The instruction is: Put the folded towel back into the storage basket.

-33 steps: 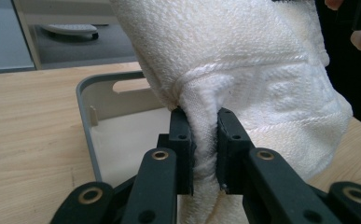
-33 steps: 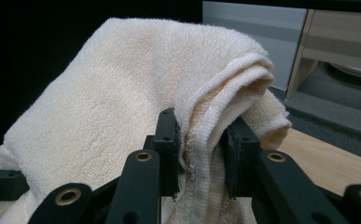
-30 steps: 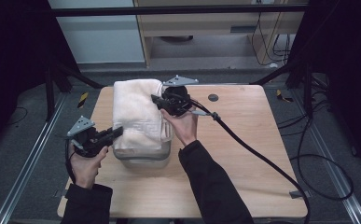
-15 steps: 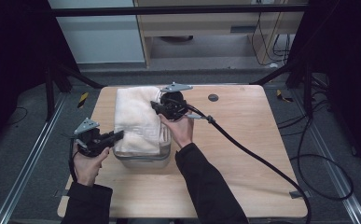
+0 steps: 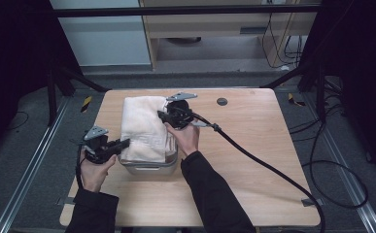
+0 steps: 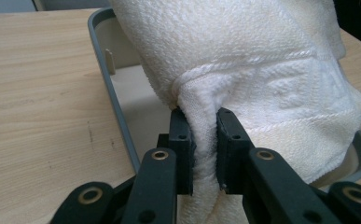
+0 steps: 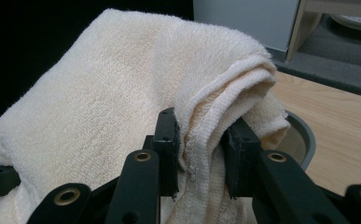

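At the near edge of the round-cornered light wooden table [image 5: 253, 160], two dark-sleeved forearms are seen coming in from below. The left hand [image 5: 94, 172] is wrapped around the black two-jaw left gripper [image 5: 120, 144], which is held level at the near left side of a grey metal rectangular tray [image 5: 149, 167]. In the left gripper view its jaws are seen clamped on a pinched fold at the hem of a cream terry-cloth folded towel [image 6: 271, 60], the cloth being squeezed thin between the two pads. The tray's grey rim [image 6: 117, 105] is seen running past the jaws on the left, with the bare tray floor beneath the lifted cloth.

The towel [image 5: 144, 126] is draped over the tray, its near end inside the rim and its far end reaching beyond the tray toward the back of the table. At that far right corner the black two-jaw right gripper [image 5: 162, 115] is held by the right hand [image 5: 185, 136]. In the right gripper view its jaws are seen closed on a bunched, layered edge of the towel [image 7: 122, 93], with the curved tray rim [image 7: 304, 135] just behind.

A thick black cable [image 5: 273, 170] is trailed from the right gripper across the table to its right near corner. Farther back, a small dark round hole [image 5: 221, 101] is set in the tabletop, well apart from the towel.
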